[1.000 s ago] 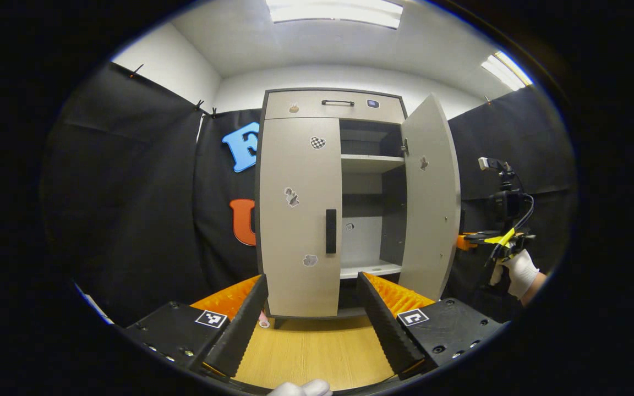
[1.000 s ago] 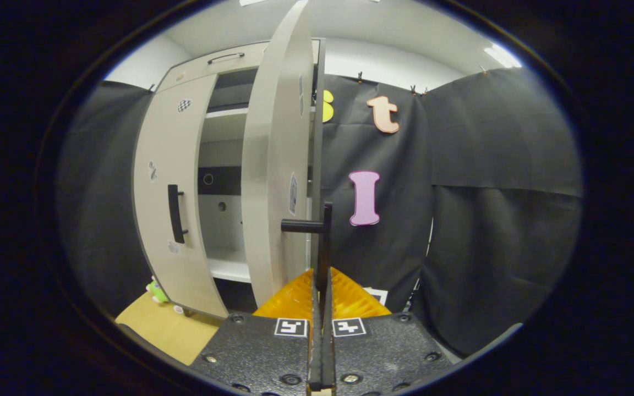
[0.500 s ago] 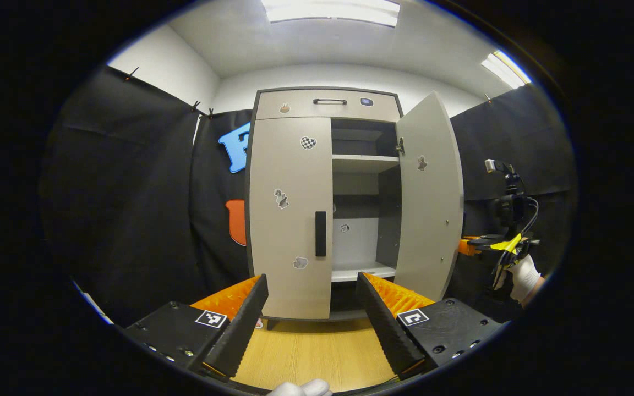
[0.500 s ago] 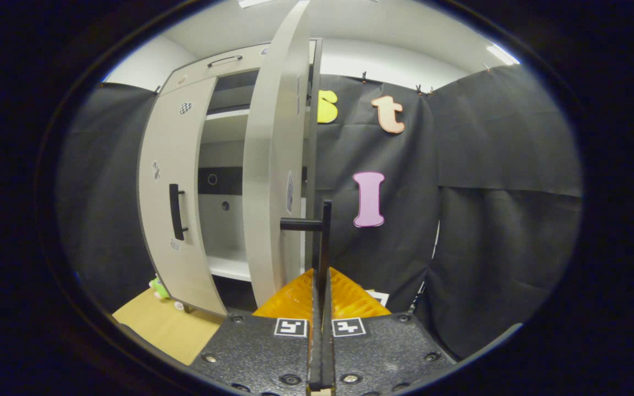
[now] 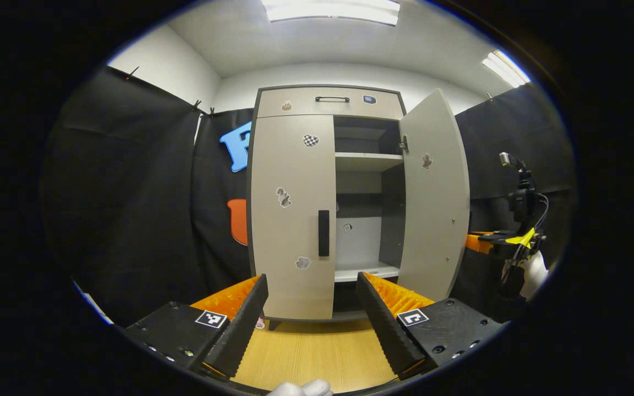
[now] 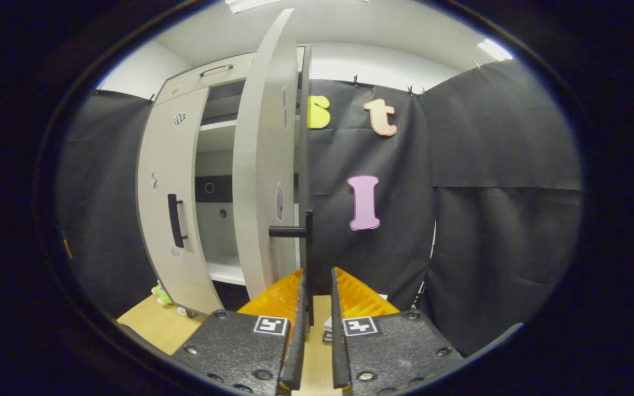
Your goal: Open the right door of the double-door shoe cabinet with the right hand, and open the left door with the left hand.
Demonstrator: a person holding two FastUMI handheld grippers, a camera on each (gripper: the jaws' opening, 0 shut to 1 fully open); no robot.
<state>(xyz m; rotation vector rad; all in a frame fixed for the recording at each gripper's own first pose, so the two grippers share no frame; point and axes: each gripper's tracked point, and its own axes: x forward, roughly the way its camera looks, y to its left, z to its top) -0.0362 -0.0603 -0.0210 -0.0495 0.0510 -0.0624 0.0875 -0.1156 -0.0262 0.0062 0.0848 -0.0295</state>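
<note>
Shoe cabinet (image 5: 325, 104): R door open, L door shut.

Left gripper view: left gripper (image 5: 311, 322) fingers spread wide, holding nothing, well short of the cabinet, aimed roughly at the left door (image 5: 292, 209) w/ its dark vertical handle (image 5: 323, 232) near the door's inner edge. Right door (image 5: 432, 192) swung out, shelves (image 5: 366, 160) visible inside. Wood floor (image 5: 311, 357) below. Far right: the other gripper & a white-gloved hand (image 5: 531, 272) just past the open door's edge. Right gripper view: right gripper (image 6: 317, 324) fingers slightly apart, the right door's handle (image 6: 307, 258) running down between them; a gap shows on the right side, contact on the left can't be told. Small green object (image 6: 158, 292) on the floor by the cabinet foot.
</note>
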